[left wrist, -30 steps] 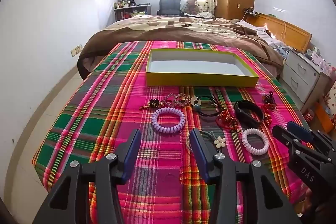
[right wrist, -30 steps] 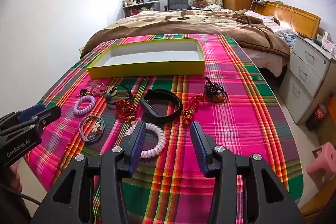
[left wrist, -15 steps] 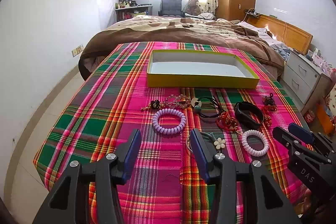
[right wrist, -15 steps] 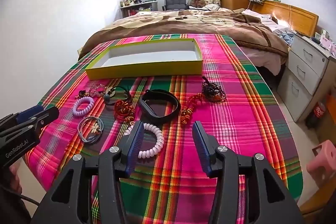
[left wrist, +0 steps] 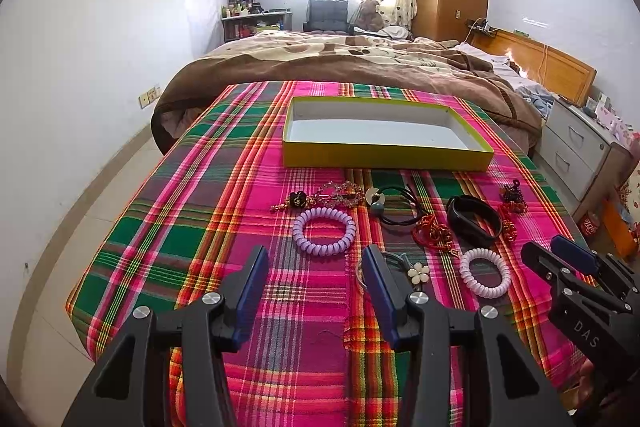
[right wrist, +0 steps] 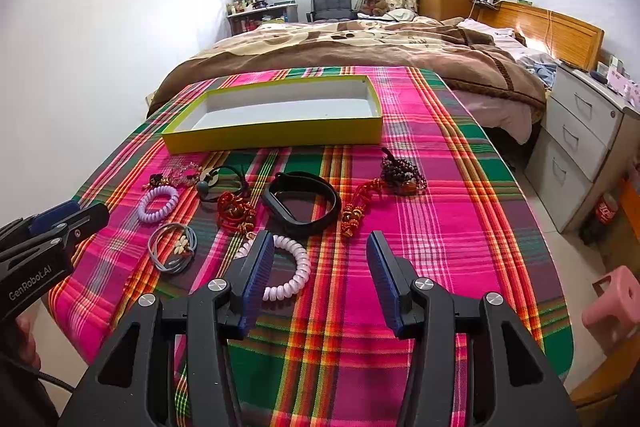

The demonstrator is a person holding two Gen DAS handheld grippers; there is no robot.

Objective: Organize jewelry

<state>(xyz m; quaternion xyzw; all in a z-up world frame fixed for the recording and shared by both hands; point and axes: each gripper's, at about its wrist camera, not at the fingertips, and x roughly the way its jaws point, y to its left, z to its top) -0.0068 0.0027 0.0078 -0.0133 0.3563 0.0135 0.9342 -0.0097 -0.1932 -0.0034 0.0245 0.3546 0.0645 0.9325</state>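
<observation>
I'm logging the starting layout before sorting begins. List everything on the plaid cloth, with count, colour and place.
Tray: 1, yellow, white inside, nothing in it, far end of plaid cloth.
Spiral hair ties: 2; lilac at left, pale pink nearest the right gripper.
Black band: 1, centre.
Black cord with discs: 1, right of the lilac tie.
Beaded gold clip: 1, left, before the tray.
Red knotted charms: 2;.
Dark bead bracelet: 1, far right.
Grey ties with flower: 1 bunch, near left.
Left hand-held gripper: open, holding nothing.
Right hand-held gripper: open, holding nothing.

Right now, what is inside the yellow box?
The yellow box shows only its bare white floor; no jewelry lies in it. Its near wall hides a thin strip of floor behind it.
</observation>
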